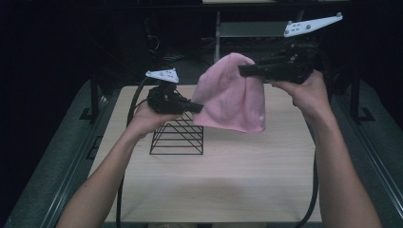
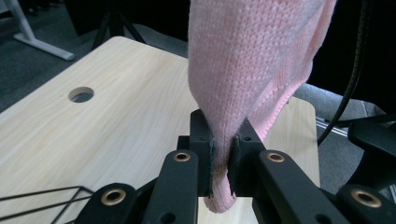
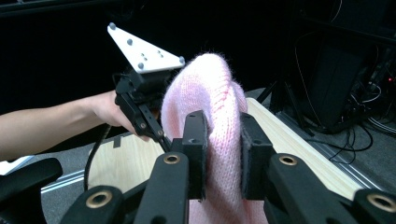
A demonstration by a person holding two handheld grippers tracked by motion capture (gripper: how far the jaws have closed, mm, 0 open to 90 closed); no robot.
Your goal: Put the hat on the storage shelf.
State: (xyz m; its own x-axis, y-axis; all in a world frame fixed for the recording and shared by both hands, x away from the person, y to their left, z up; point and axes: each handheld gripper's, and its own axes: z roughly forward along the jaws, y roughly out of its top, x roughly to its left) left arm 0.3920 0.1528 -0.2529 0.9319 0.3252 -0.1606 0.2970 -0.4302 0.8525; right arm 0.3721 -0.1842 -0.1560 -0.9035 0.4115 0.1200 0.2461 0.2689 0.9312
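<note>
We hold the pink knitted wool beanie point(image 1: 231, 95) above the counter point(image 1: 237, 175), left hand-held gripper point(image 1: 198, 108) clamped at nine o'clock, right hand-held gripper point(image 1: 243, 70) clamped at one o'clock.

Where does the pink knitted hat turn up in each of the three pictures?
High view: the pink knitted hat hangs above the table, centre of the picture, between the two hand-held grippers.
Left gripper view: its lower edge is pinched between the black jaws, centre.
Right gripper view: its rounded top bulges up from between the jaws, centre.
Shared landmark: the pale wooden table.
</note>
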